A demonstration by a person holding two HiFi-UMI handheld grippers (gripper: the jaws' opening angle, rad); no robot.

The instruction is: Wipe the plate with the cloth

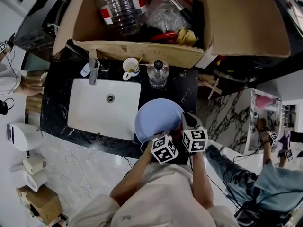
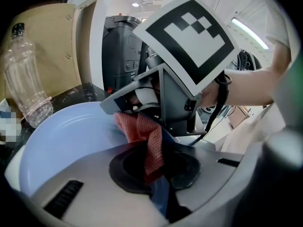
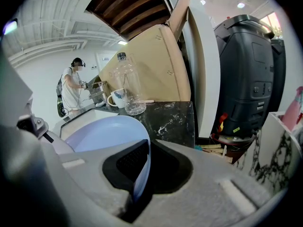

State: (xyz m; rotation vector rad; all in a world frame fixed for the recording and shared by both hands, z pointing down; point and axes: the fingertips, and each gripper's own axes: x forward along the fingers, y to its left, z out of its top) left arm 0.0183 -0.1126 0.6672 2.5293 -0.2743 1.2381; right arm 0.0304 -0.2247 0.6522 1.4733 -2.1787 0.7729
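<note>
A light blue plate (image 1: 156, 117) is held tilted over the black counter, right of the sink. My right gripper (image 1: 188, 124) is shut on its rim; in the right gripper view the plate's (image 3: 102, 132) edge runs straight between the closed jaws of the right gripper (image 3: 141, 171). My left gripper (image 1: 161, 143) is shut on a red mesh cloth (image 2: 146, 137) with a dark blue fold under it. The cloth rests against the plate's (image 2: 61, 136) inner face, right beside the right gripper (image 2: 175, 96).
A white sink (image 1: 104, 109) with a faucet (image 1: 93, 67) lies left of the plate. A cup (image 1: 131, 68) and a clear bottle (image 1: 157, 74) stand behind it on the counter (image 1: 184, 91). A cardboard box (image 1: 142, 51) overhangs the back. A person (image 3: 72, 91) stands far off.
</note>
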